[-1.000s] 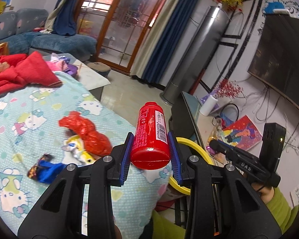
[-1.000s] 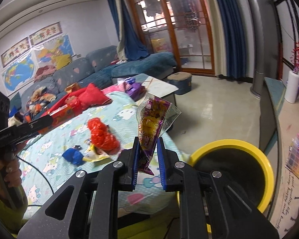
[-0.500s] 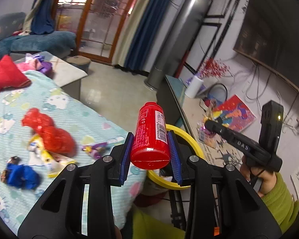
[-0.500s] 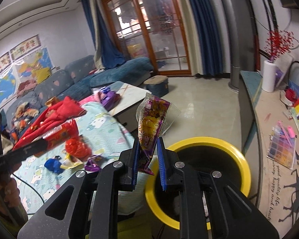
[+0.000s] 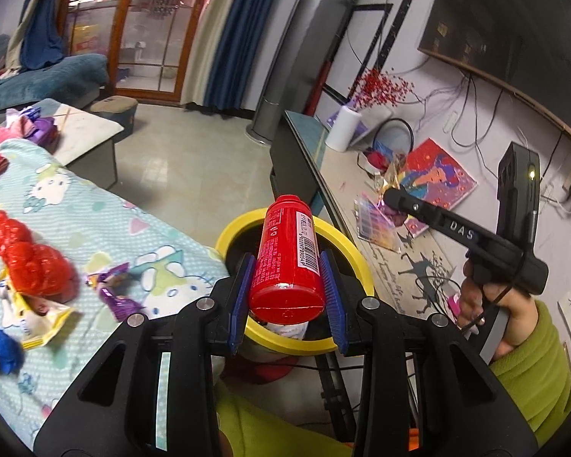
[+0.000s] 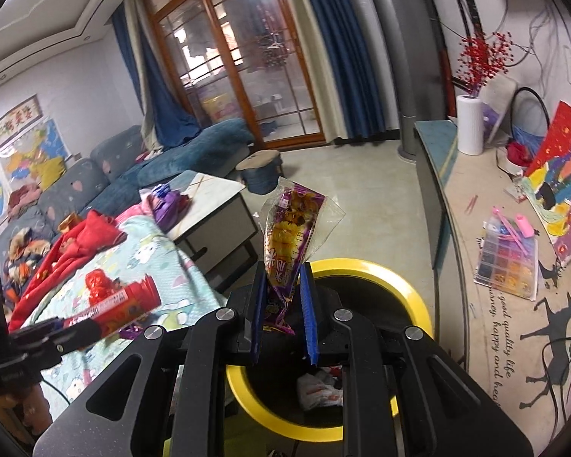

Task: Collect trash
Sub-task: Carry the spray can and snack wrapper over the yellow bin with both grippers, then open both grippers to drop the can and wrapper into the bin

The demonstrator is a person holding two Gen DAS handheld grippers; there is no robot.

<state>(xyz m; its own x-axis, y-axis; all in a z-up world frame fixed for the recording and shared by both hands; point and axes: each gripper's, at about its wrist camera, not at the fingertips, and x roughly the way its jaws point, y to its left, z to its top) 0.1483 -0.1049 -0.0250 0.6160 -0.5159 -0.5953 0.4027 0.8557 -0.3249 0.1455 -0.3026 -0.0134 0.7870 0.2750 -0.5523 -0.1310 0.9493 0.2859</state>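
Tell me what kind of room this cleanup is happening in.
Most likely a home living room: a blue sofa along the wall, a coffee table beside it, and a glazed wooden door with blue curtains.

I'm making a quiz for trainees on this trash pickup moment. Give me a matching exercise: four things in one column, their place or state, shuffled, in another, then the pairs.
Things:
1. red bottle
2. purple snack wrapper
3. yellow-rimmed bin
4. crumpled red bag

Place or state:
A. lying on the patterned blanket
B. clamped in the left gripper
C. standing on the floor, trash already inside
D. pinched in the right gripper

Pairs: 1-B, 2-D, 3-C, 4-A
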